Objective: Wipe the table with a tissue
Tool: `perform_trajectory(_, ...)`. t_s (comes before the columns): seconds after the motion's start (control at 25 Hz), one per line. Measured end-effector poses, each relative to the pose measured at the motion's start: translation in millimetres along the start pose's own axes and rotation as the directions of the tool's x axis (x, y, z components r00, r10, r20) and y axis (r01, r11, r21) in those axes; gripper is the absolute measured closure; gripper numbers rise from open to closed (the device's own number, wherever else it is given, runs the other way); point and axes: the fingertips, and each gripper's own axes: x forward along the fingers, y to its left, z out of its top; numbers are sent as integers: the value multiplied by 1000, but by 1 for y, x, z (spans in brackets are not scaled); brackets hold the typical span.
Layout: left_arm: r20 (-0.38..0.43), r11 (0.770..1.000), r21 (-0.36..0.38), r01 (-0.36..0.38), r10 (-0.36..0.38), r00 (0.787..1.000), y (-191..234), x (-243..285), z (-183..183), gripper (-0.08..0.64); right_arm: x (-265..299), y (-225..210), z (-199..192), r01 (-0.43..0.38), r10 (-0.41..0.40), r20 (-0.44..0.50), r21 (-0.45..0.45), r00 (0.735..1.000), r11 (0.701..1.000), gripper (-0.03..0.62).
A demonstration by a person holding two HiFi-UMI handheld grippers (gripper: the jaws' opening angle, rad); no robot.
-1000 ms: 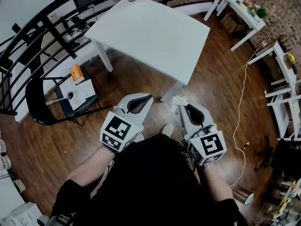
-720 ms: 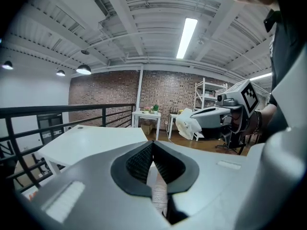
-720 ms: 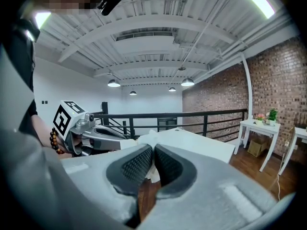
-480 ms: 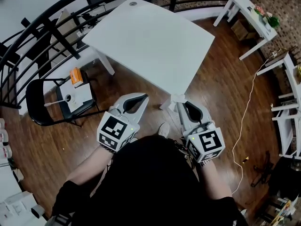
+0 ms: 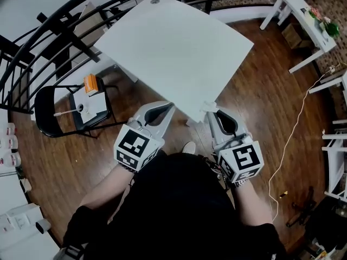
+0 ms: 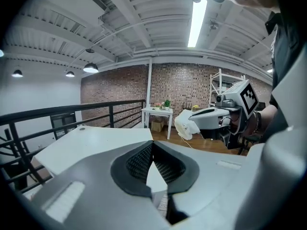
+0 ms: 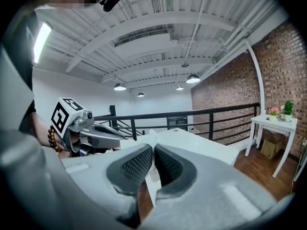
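- White crumpled tissue [image 5: 207, 106] pinched in closed right tongs [image 5: 212, 112], at near corner of white square tabletop [image 5: 173, 47].
- Left tongs [image 5: 169, 107] closed, empty, just beside.
- Surface to wipe straight ahead; right nearer.

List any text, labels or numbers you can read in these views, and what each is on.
No readable words or numbers in any view.
Marker cubes on left gripper and right gripper: black-and-white square patterns only, no letters.
Orange box on the chair: any print is too small to read.
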Motion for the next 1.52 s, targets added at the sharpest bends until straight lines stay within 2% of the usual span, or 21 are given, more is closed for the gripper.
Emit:
perform_trajectory(0.24,-9,1000,-2,-26,26,1000,7,24,8,551,12,-24,1,-26,26,-22,-4,999,1000,584)
perform_trajectory(0.44,-19,1000,-19,-12,12,1000,22,46,5,551,33,-42,-2,-18,17,-37,-3,999,1000,584)
perform_trajectory(0.64,-36,999,-31,31,-32,999,48,78,2,551,67,-67,-2,17,-18,-55,-6,998,1000,584)
perform_trajectory(0.92,-80,995,-46,94,-98,992,104,126,-3,551,136,-102,-7,68,-64,-138,30,988,997,584)
perform_trajectory(1.2,-136,983,-58,177,-183,974,143,170,-22,551,204,-132,-28,106,-89,-229,62,969,993,584)
perform_trajectory(1.52,-189,969,-91,230,-244,951,175,210,-39,551,263,-178,-55,157,-130,-302,69,944,985,584)
